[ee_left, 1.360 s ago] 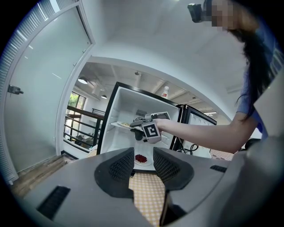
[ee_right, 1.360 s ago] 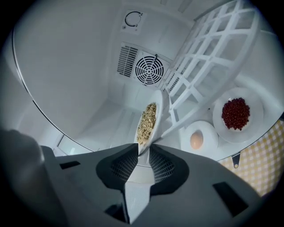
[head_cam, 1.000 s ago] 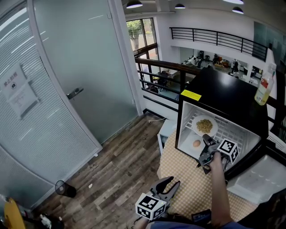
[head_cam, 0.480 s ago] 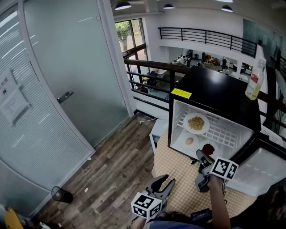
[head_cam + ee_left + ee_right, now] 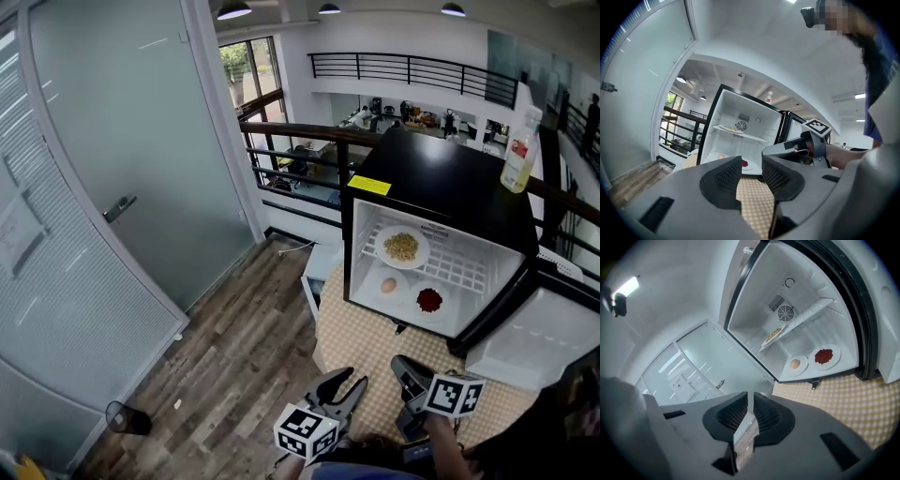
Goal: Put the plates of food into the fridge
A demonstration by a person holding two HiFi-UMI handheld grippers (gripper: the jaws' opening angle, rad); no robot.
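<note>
The black fridge (image 5: 441, 178) stands open on the checked tablecloth (image 5: 370, 352). A plate of yellow food (image 5: 401, 247) sits on its wire shelf. On the fridge floor a plate with an egg (image 5: 388, 284) lies beside a plate of red food (image 5: 429, 300). My left gripper (image 5: 342, 386) is open and empty, low over the cloth in front of the fridge. My right gripper (image 5: 405, 367) hovers beside it, shut on nothing. The right gripper view shows the red plate (image 5: 824, 356), the egg plate (image 5: 796, 364) and the shelf plate (image 5: 773, 335) beyond the right gripper (image 5: 750, 401).
The fridge door (image 5: 534, 342) hangs open at the right. A bottle (image 5: 518, 150) stands on the fridge top. Left of the table the wooden floor (image 5: 234, 347) lies lower, bordered by a frosted glass door (image 5: 141, 159) and a railing (image 5: 291, 141).
My right gripper has drawn back out of the fridge toward me, leaving the plate of red food on the fridge floor. The left gripper has hardly moved.
</note>
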